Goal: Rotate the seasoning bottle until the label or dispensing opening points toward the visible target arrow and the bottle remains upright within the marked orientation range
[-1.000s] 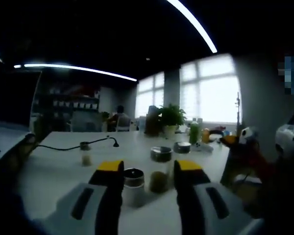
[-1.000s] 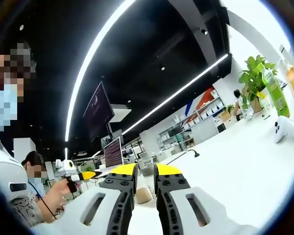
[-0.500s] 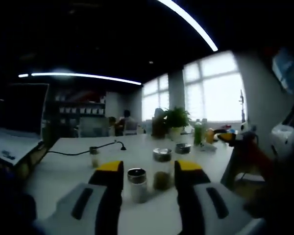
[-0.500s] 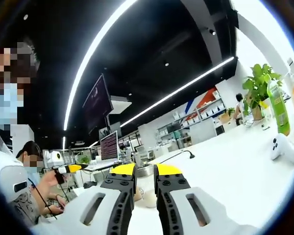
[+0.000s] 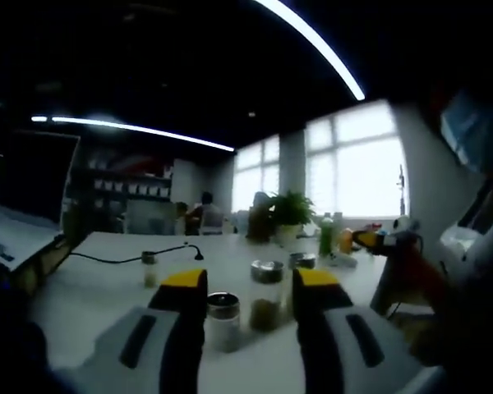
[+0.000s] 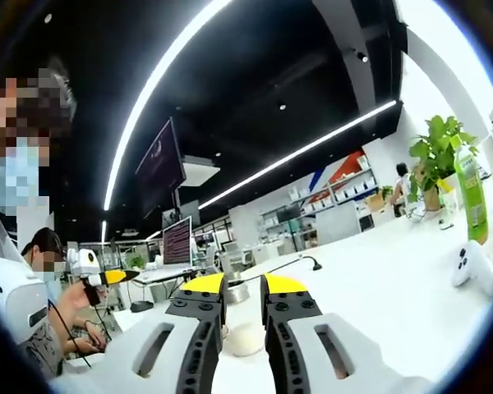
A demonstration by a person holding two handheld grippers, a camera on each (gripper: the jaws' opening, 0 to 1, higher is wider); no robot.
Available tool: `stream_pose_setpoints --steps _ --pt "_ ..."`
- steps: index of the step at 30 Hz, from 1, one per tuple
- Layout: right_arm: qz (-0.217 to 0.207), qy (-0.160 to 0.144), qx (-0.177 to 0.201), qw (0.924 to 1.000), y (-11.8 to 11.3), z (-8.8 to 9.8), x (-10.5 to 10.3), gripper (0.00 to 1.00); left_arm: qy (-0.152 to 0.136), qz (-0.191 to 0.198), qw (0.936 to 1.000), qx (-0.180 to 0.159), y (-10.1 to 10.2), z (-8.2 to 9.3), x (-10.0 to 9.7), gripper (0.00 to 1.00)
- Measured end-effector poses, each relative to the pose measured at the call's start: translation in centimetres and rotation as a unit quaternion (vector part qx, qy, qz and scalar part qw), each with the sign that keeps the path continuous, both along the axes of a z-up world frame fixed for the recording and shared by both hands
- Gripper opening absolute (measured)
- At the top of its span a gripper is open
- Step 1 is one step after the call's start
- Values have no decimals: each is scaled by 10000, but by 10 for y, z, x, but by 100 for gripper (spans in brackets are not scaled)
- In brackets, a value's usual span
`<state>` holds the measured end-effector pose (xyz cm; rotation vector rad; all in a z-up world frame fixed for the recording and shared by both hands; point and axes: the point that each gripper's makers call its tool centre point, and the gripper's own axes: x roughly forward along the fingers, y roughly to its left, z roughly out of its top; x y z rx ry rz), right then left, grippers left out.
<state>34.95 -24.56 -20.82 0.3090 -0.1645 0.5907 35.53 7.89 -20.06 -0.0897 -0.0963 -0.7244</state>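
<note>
On the white table [image 5: 107, 304], a white seasoning bottle with a dark metal lid [image 5: 222, 318] stands upright just beyond my left gripper [image 5: 251, 283]. Right of it stands a glass bottle with greenish contents [image 5: 267, 297]. The yellow-tipped jaws are spread wide, both bottles show in the gap, and neither is touched. A third small bottle [image 5: 150, 268] stands farther left. My right gripper [image 6: 244, 287] points across the table with only a narrow slit between its jaws. A pale rounded thing [image 6: 245, 338] shows beyond that slit, and nothing is held.
A black cable [image 5: 131, 258], a lidded jar [image 5: 300, 261], a potted plant [image 5: 287, 213] and a green bottle [image 5: 326, 234] sit farther back. A laptop [image 5: 16, 238] is at the left. A person's hand holds another yellow-tipped tool [image 6: 107, 277]. A white controller [image 6: 468, 263] lies at the right.
Both views have shifted a little with the hands, so the bottles sit slightly lower in the left gripper view. Neither gripper's jaw gap has changed.
</note>
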Motion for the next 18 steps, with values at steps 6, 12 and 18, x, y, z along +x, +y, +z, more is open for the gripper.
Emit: stream_pose_setpoints --steps 6,12,18 --pt "16 33 -187 9998 1 0 7 15 127 131 9996 220 8 -7 14 43" --pt "13 43 -219 9997 -1 1 18 15 101 217 9995 224 6 -6 24 43" --pt "89 119 -227 9996 3 -2 31 15 -15 334 9989 320 17 1 42 43"
